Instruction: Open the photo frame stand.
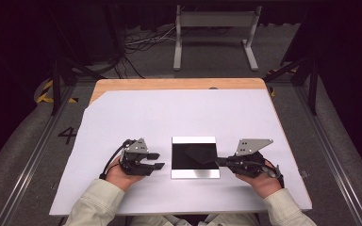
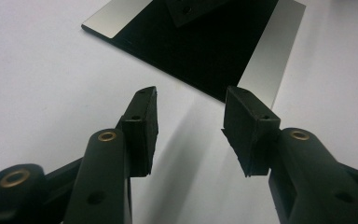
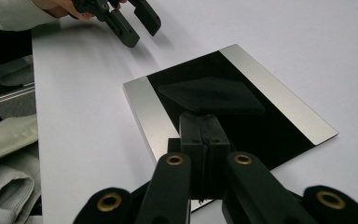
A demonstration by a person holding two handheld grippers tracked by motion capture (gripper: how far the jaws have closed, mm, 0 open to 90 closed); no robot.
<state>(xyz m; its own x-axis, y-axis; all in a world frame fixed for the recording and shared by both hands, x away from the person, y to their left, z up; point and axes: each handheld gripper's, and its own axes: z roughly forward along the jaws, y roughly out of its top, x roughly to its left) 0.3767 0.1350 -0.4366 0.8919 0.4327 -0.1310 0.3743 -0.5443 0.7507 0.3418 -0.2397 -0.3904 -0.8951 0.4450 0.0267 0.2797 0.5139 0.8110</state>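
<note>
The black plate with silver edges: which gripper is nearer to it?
Right. The right gripper, shut, reaches over the black plate; the left gripper, open, sits apart on the white sheet.

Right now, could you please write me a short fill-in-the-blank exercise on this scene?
1. The left gripper has its jaws ____.
2. The right gripper has its jaws ____.
3. The dark flat piece lies on the black and ____ plate.
Missing words: open; shut; silver

plate [image 1: 195, 173]: 1 | black wedge piece [image 1: 201, 153]: 1 | hand-held gripper: 2 (left hand-held gripper [image 1: 156, 160], right hand-held gripper [image 1: 217, 161])
</note>
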